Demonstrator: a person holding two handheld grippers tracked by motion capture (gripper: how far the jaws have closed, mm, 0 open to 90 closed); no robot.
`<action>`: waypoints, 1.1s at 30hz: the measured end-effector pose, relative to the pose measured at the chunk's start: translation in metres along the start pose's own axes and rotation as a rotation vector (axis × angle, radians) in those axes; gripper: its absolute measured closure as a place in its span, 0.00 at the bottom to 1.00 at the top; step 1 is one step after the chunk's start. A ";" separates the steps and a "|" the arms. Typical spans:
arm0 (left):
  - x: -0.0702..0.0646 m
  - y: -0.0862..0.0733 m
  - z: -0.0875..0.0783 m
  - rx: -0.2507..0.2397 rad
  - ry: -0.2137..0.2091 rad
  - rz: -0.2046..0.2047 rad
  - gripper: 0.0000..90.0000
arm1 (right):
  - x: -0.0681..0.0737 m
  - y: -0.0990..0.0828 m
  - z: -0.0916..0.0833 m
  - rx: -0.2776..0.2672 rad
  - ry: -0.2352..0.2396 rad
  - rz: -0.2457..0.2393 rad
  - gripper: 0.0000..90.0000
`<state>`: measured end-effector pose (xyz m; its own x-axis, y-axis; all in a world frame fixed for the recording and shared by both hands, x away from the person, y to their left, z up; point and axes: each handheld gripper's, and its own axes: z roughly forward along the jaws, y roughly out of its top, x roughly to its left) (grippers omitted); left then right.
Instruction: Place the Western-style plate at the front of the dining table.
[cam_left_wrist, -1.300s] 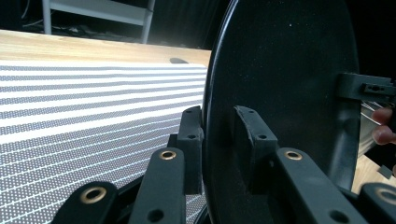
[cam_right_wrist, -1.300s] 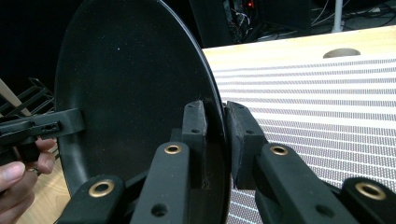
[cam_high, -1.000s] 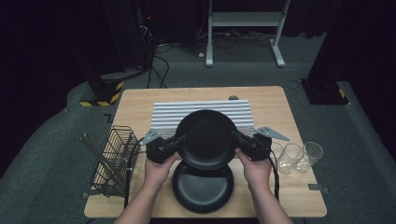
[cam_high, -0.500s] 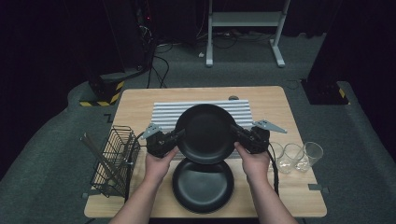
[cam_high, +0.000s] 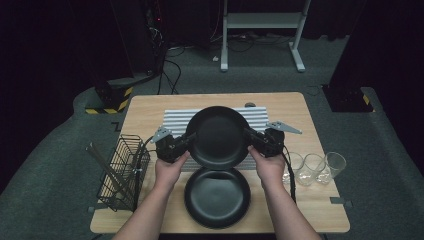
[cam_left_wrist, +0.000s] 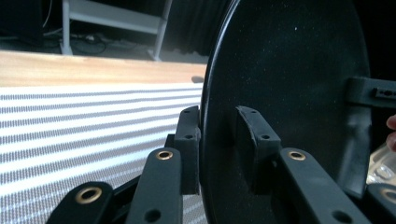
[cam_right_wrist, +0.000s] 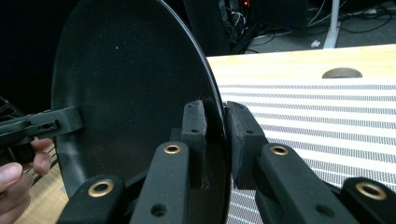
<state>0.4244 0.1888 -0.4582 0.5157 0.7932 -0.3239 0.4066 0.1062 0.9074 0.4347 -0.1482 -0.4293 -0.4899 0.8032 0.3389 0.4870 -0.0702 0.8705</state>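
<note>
At the centre of the high view, both forearms are reaching up from the bottom edge, holding a black plate (cam_high: 217, 136) between them above the striped mat (cam_high: 175, 120). The left gripper (cam_high: 186, 144) is pinching its left rim; the right gripper (cam_high: 248, 136) is pinching its right rim. A second black plate (cam_high: 217, 197) is lying below.

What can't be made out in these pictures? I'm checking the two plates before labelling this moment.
- Lower black plate, high view: its far rim is hidden under the lifted black plate.
- Wire basket, high view: its contents are too small and dark to name.
- Left gripper, left gripper view: the right jaw's pad is not visibly touching the plate.
</note>
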 end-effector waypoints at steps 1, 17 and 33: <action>0.000 0.000 0.001 0.004 0.002 -0.002 0.79 | -0.001 0.000 0.001 -0.001 0.000 -0.002 0.87; 0.016 0.004 0.005 0.013 0.032 -0.031 0.78 | 0.001 0.008 0.023 0.028 -0.010 -0.036 0.87; 0.028 0.007 0.018 0.024 0.061 -0.036 0.78 | -0.005 0.012 0.043 0.037 -0.027 -0.033 0.86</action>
<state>0.4550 0.2007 -0.4661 0.4539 0.8240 -0.3391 0.4424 0.1219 0.8885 0.4742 -0.1274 -0.4362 -0.4867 0.8202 0.3005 0.4981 -0.0220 0.8668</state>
